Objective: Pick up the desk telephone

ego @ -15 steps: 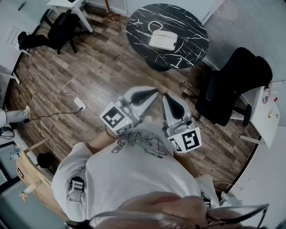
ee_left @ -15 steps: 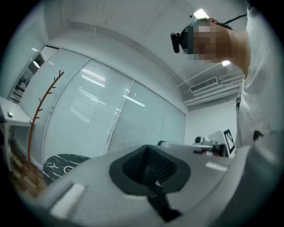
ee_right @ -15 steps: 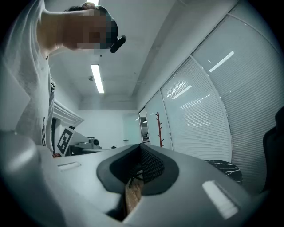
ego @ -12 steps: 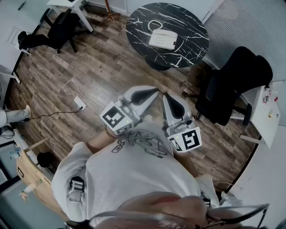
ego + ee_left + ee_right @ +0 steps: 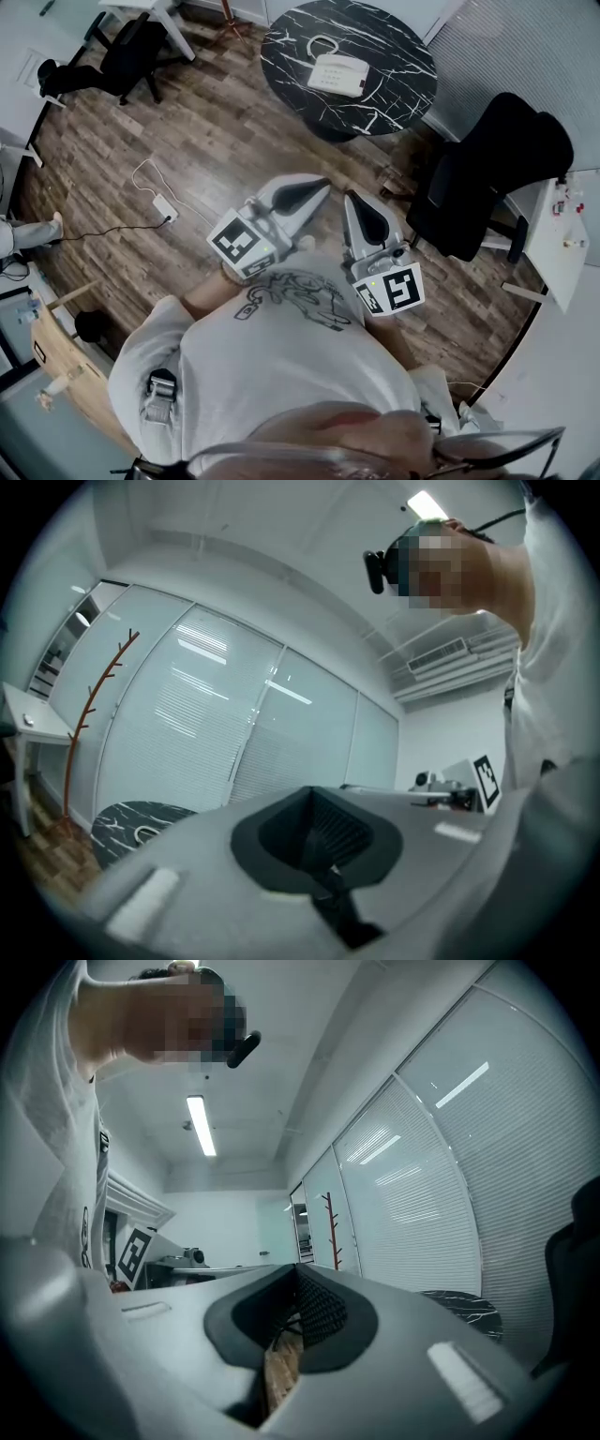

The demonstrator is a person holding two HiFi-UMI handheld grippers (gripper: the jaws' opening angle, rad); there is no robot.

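Facing the desk telephone (image 5: pixel 336 73), left gripper (image 5: pixel 319 186) and right gripper (image 5: pixel 353 197) both closed, empty.
Telephone lies crosswise, well apart at twelve o'clock.

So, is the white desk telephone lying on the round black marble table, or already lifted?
On the table. The white desk telephone lies on the round black marble table, nothing touching it.

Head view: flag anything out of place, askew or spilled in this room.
A white power strip lies loose on the wood floor, its cables trailing across the open walkway: a likely trip hazard. The desk telephone sits flat on the round black table. Nothing looks spilled or damaged.
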